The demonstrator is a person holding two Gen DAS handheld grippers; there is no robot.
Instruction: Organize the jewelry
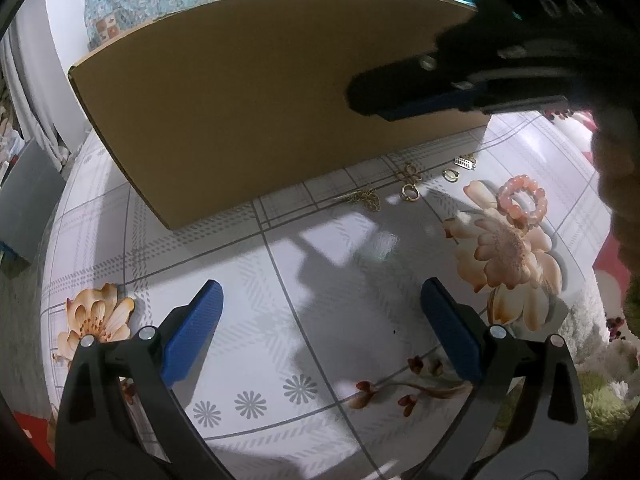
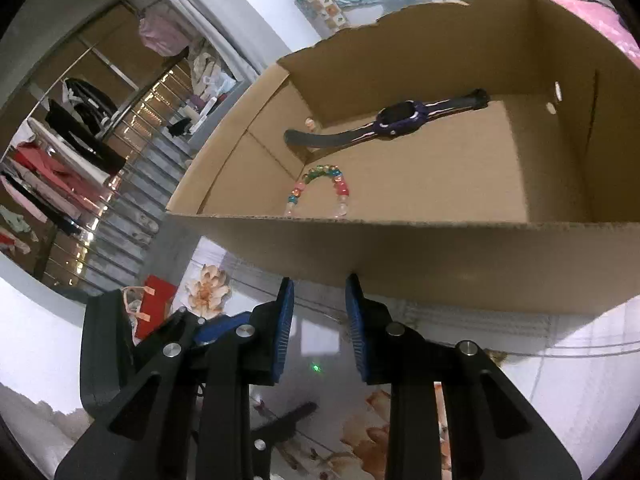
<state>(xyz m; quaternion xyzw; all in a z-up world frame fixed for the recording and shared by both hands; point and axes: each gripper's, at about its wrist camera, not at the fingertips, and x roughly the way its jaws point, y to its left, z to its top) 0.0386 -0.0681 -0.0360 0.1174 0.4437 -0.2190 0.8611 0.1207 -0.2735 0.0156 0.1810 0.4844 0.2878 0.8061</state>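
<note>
A brown cardboard box (image 1: 256,112) stands on the flowered tablecloth. In the right wrist view the box (image 2: 400,252) holds a purple watch (image 2: 400,118) and a multicoloured bead bracelet (image 2: 320,188). On the cloth beside the box lie a pink bead bracelet (image 1: 522,200), a gold chain (image 1: 366,199), gold rings (image 1: 410,193) and small gold pieces (image 1: 464,163). My left gripper (image 1: 320,304) is open and empty, low over the cloth. My right gripper (image 2: 319,292) is open with a narrow gap and empty, raised before the box's near wall; it also shows in the left wrist view (image 1: 372,102).
A grey case (image 1: 28,204) sits off the table's left edge. A red bag (image 2: 156,300) lies left of the box. Clothes racks and stairs (image 2: 80,168) fill the background. A fluffy rug (image 1: 600,392) lies at the right.
</note>
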